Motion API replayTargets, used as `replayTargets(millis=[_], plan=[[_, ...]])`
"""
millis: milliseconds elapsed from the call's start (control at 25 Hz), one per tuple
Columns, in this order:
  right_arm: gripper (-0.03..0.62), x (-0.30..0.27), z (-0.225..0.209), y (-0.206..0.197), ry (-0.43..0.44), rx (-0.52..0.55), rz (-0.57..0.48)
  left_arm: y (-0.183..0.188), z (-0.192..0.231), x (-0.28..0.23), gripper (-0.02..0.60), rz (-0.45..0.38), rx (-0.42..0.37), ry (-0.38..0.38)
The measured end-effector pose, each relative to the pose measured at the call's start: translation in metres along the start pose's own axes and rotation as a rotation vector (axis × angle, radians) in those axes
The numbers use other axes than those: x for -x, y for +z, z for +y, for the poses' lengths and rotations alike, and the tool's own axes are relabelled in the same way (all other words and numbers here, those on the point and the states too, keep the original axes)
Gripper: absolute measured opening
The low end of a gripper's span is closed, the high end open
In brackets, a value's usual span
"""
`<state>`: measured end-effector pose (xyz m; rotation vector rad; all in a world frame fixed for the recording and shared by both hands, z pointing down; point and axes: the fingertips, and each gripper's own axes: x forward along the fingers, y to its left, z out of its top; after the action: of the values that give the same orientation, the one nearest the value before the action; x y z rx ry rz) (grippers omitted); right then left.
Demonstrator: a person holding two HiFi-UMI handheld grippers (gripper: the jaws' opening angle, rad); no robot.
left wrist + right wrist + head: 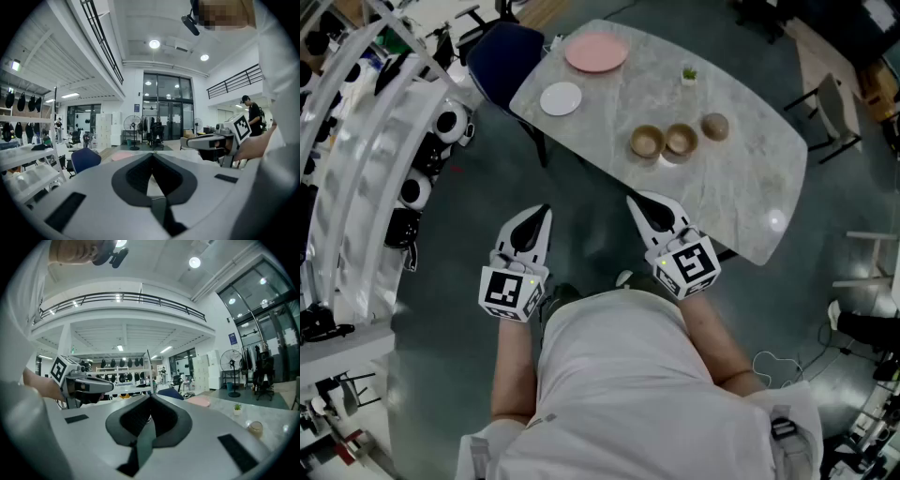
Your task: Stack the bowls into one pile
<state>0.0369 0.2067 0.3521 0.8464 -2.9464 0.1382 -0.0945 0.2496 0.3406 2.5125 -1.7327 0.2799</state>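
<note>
Bowls (681, 141) are in neither grip: the left gripper (541, 212) has its jaws pressed together on nothing, and the right gripper (636, 201) is likewise closed and empty. Both hover side by side just off the near edge of the marble table (750, 178). Further out, the three brown bowls sit unstacked in a row, two close together and the third slightly apart. Beyond them are a white plate (561, 97), a pink plate (596, 52) and a small potted plant (689, 74).
</note>
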Motion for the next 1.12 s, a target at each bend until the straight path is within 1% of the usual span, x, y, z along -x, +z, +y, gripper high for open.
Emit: replayTargets(millis=[240, 480, 640, 880, 1120], plan=[[0.008, 0.008, -0.023, -0.005, 0.0, -0.013, 0.004, -0.003, -0.012, -0.022, 0.0, 0.028, -0.006, -0.012], [0.009, 0.018, -0.046, -0.018, -0.032, -0.092, 0.005, -0.008, -0.024, -0.043, -0.002, 0.062, -0.001, -0.028], [0.009, 0.012, -0.055, -0.022, -0.041, -0.085, 0.017, -0.014, -0.023, -0.058, 0.0, 0.075, 0.008, -0.054], [0.009, -0.022, -0.075, -0.034, -0.094, -0.102, 0.054, -0.025, 0.009, -0.089, 0.0, 0.067, 0.033, -0.091], [0.009, -0.089, -0.094, -0.025, -0.142, -0.066, 0.082, -0.02, 0.073, -0.127, 0.0, 0.048, 0.051, -0.163]])
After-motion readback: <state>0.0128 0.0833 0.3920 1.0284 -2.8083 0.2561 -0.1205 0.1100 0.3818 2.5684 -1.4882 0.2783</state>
